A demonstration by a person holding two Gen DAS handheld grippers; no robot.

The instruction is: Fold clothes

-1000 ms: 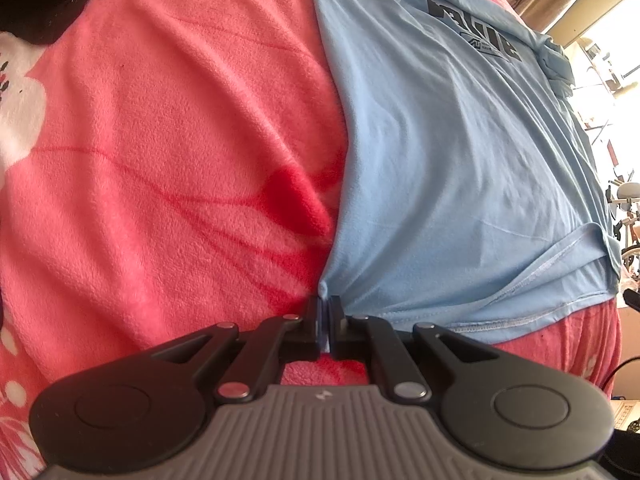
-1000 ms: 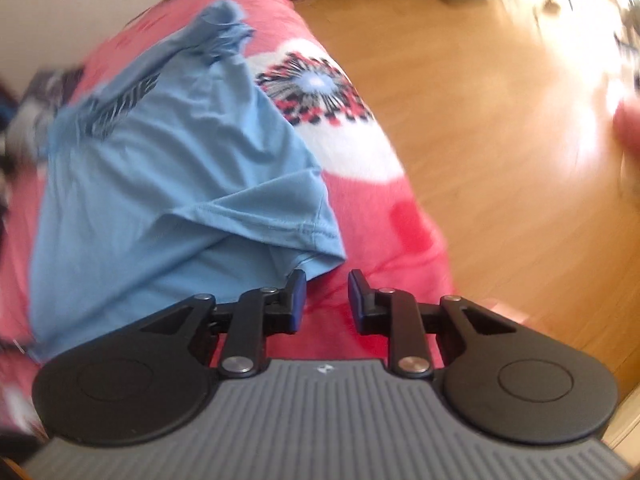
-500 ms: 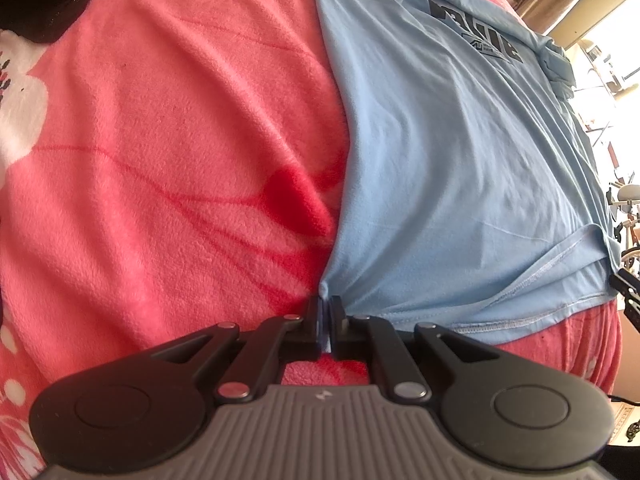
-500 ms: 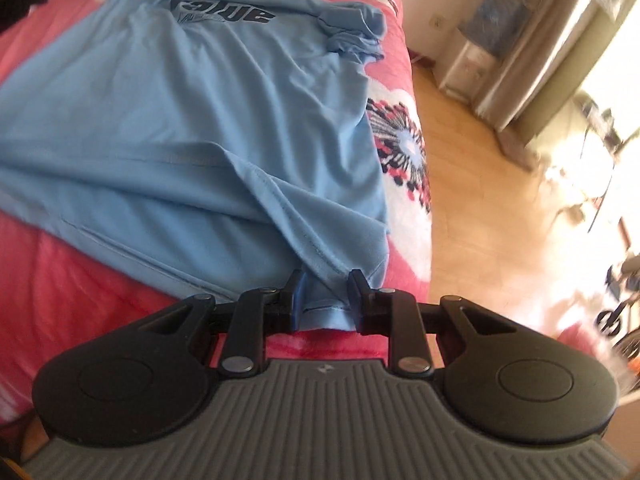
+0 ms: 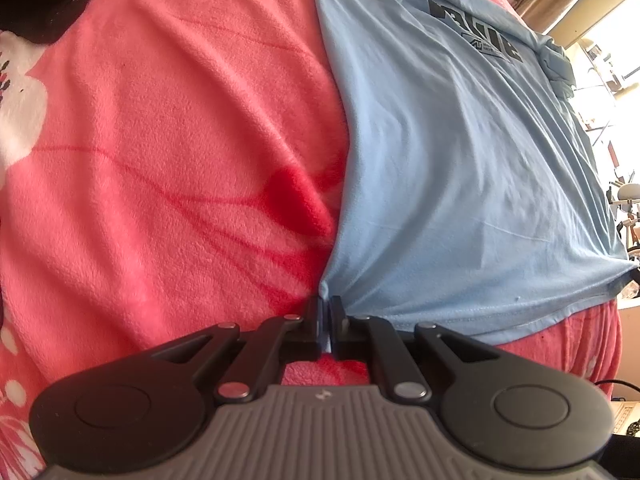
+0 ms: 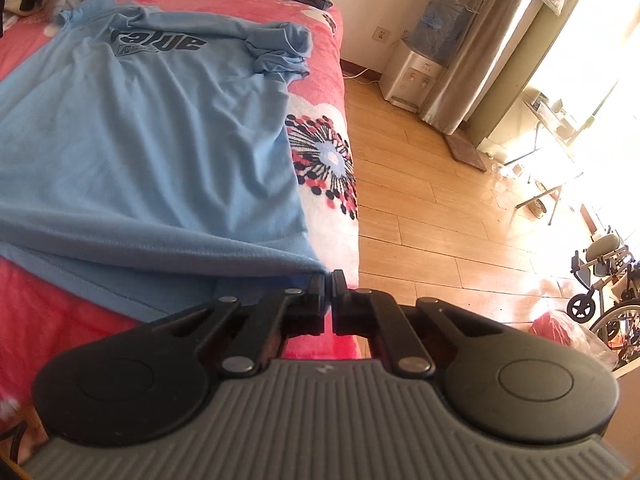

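Blue T-shirt [image 6: 152, 148] spread flat on the pink bed [image 5: 160, 160], both bottom corners pinched for the first fold.

The shirt lies along the bed's edge beside the floor, hem nearest, likely so it can be lifted evenly. Left claw [image 5: 329, 306] and right claw [image 6: 328, 280] are each clamped on a hem corner. Its dark chest print [image 6: 158, 43] is not clearly legible.

Light blue T-shirt [image 5: 460, 168] with dark chest lettering — spread flat, far sleeve apparently bunched — hem corners pulled taut.
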